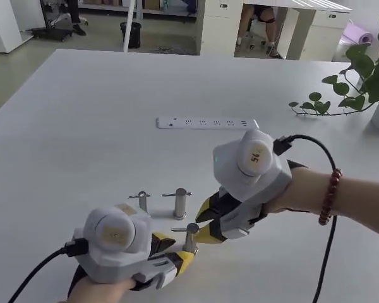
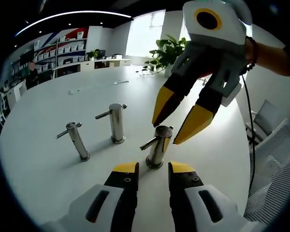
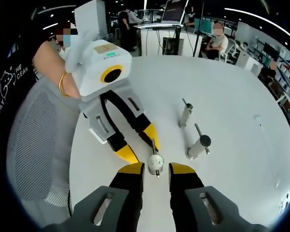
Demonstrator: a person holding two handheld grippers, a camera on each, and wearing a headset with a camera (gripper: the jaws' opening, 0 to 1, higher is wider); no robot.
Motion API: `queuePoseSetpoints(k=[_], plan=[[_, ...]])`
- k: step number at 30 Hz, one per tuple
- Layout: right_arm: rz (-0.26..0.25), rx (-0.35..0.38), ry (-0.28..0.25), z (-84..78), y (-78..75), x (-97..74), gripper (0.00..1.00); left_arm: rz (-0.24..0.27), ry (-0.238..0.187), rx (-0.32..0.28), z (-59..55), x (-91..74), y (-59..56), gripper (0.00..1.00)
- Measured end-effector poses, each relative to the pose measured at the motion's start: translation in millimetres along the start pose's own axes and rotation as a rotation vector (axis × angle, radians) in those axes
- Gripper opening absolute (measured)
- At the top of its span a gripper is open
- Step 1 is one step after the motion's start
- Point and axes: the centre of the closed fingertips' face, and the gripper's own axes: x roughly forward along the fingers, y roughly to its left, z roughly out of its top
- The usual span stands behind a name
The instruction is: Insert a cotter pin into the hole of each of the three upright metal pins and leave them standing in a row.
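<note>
Closest in, the grey-and-white left gripper with yellow jaw tips [image 2: 153,170] is held low over the plain white table top [image 1: 82,126]. Its jaws are kept apart, with nothing clamped. Right at the gap between those tips, a short upright polished-steel pin with a flat head [image 2: 159,145] is stood on its base. A thin metal cotter pin [image 2: 147,143] can be seen poking out sideways just under the head.

Facing it from the other side, the matching grey-and-white right gripper [image 2: 180,122] is tilted down at the same pin. Its yellow tips are spread open on either side of the pin's head, and no contact can be made out. A brown bead bracelet [image 1: 328,196] is worn on the wrist behind it, and a black cable [image 1: 322,151] is looped off its back.

Ahead and to the left of the left gripper's jaws, well clear of both grippers, a second upright steel pin [image 2: 117,123] and a third, slimmer steel pin [image 2: 77,141] are stood side by side. Each has a thin cross pin through its top [image 2: 102,115] [image 2: 62,134]. The pin between the jaws is set a bit out of their line, nearer the left gripper.

Well beyond the right gripper, a long white power strip [image 1: 205,122] is laid flat. Farther off to that gripper's right, a green leafy plant [image 1: 360,69] is hung over the table edge.
</note>
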Motion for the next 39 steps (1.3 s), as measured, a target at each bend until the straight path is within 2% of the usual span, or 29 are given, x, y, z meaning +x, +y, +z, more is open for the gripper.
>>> queuePoseSetpoints(k=[7,13,24,39], plan=[[-0.020,0.054,0.003,-3.5,-0.6,11.5,0.17,0.011,-0.008,-0.005,2.0,-7.8,3.5,0.25],[-0.021,0.084,-0.012,-2.2,-0.4,14.7,0.16,0.015,-0.017,-0.003,4.0,-11.4,4.5,0.26],[-0.022,0.083,-0.019,-0.5,1.0,21.0,0.10,0.017,-0.017,-0.001,3.9,-15.9,5.0,0.27],[-0.012,0.055,-0.015,-0.1,1.1,20.8,0.09,0.024,-0.034,0.006,7.4,-25.9,6.6,0.29]])
